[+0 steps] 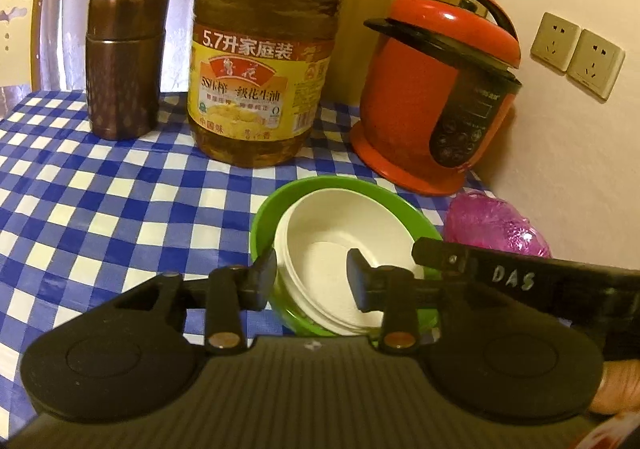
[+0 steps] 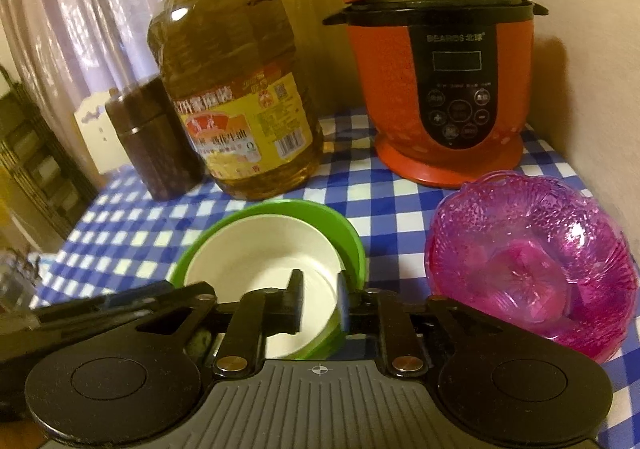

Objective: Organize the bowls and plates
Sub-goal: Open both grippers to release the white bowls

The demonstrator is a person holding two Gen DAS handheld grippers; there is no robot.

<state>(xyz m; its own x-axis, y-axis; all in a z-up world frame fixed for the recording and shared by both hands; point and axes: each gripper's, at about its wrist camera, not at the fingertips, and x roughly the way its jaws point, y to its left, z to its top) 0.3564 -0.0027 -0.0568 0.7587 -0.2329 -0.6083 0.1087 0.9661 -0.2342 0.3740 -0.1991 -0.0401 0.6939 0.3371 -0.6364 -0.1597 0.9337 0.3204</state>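
Observation:
A stack of white bowls (image 1: 340, 233) sits nested in a green bowl (image 1: 272, 205) on the blue checked tablecloth (image 1: 100, 201). My left gripper (image 1: 312, 279) is open and straddles the bowls' left rims, one finger outside the green bowl and the other inside the white one. My right gripper (image 2: 320, 297) is open over the right rim of the white bowls (image 2: 260, 253). Its left finger is inside them and its right finger is by the wall of the green bowl (image 2: 352, 245). A pink translucent bowl (image 2: 532, 273) stands apart to the right.
Behind the bowls stand a big cooking-oil jug (image 1: 260, 61), a brown flask (image 1: 124, 65) and a red electric cooker (image 2: 440, 61). The wall with sockets (image 1: 576, 53) bounds the right side. A chair back (image 1: 18, 37) shows beyond the table's far left.

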